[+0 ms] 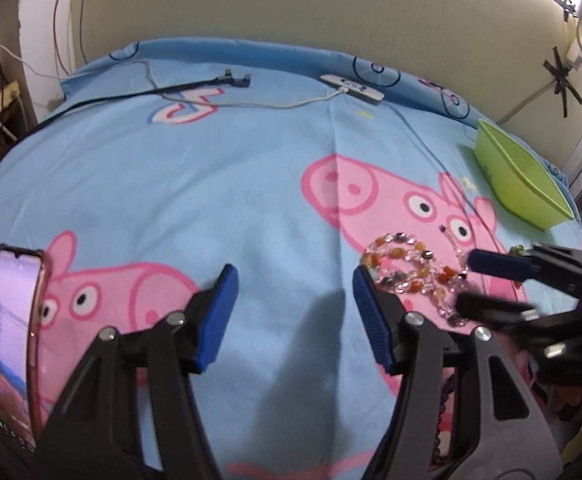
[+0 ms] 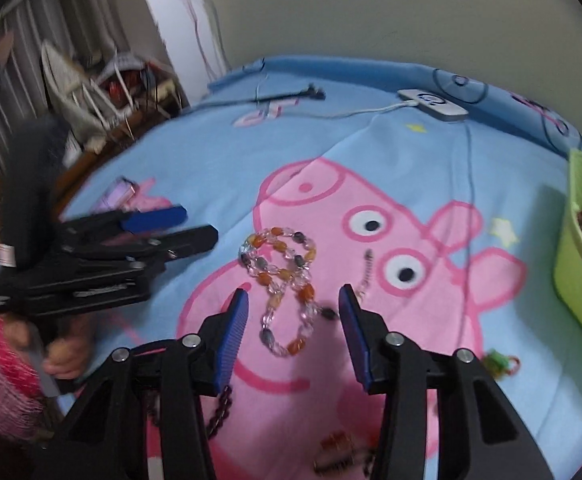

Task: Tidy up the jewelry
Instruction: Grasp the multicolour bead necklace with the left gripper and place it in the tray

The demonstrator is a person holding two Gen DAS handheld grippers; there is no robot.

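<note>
A necklace of clear, orange and dark beads [image 2: 283,276] lies coiled on the pig-print bed sheet [image 2: 371,152]. My right gripper [image 2: 294,300] is open, its blue pads standing on either side of the necklace's near loop without pressing on it. In the left wrist view the necklace [image 1: 411,276] lies just right of my left gripper [image 1: 294,280], which is open over bare sheet with nothing between its fingers. The right gripper [image 1: 467,280] reaches in from the right, the left gripper [image 2: 199,225] from the left. A green bin [image 2: 579,264] with dark beads inside stands at the right.
A short chain [image 2: 367,272], a green trinket [image 2: 499,362], a dark bead string [image 2: 219,412] and brown pieces [image 2: 335,444] lie nearby. A phone [image 1: 11,332] stands at the left. A power strip [image 1: 351,88] and cables lie by the far wall.
</note>
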